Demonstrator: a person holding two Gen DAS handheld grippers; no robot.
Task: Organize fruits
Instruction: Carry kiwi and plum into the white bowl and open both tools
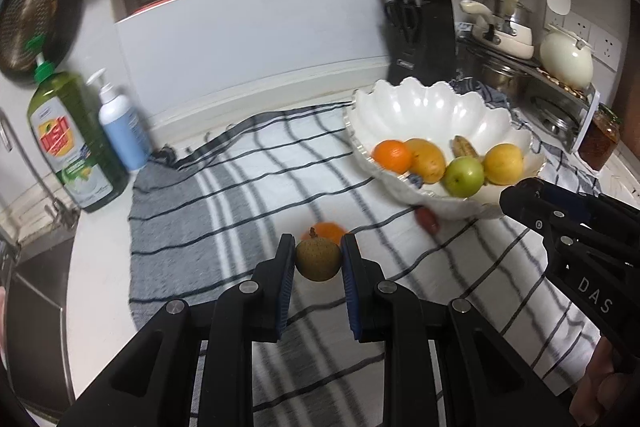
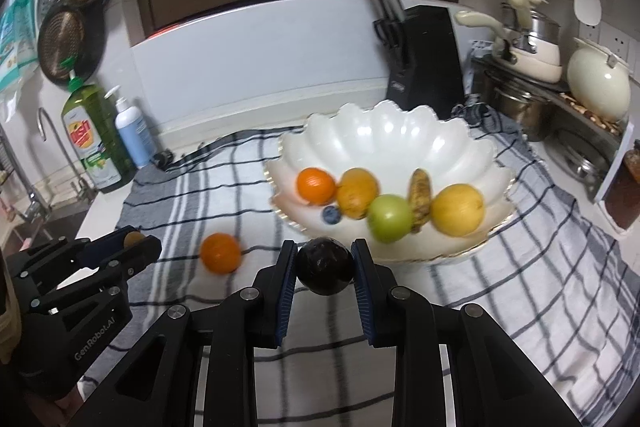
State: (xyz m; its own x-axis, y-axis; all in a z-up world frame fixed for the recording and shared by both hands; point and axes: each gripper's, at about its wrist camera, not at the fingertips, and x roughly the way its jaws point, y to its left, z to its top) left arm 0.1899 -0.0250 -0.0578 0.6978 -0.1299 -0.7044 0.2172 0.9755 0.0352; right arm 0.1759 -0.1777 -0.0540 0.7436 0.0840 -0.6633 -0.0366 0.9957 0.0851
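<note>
Right gripper [image 2: 325, 267] grips plum [image 2: 325, 269] beside fruit-filled bowl [image 2: 384, 135]

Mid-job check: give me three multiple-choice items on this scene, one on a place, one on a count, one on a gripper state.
1. Where is the loose orange?
A. in the bowl
B. on the striped cloth
C. in the sink

2. How many oranges lie in the white bowl?
A. one
B. three
C. none

3. What does the right gripper hold?
A. nothing
B. a green apple
C. a dark round fruit

Answers: 1 B, it sits on the cloth left of the bowl. 2 A, one shows at the bowl's left. 3 C, both pads press it.
</note>
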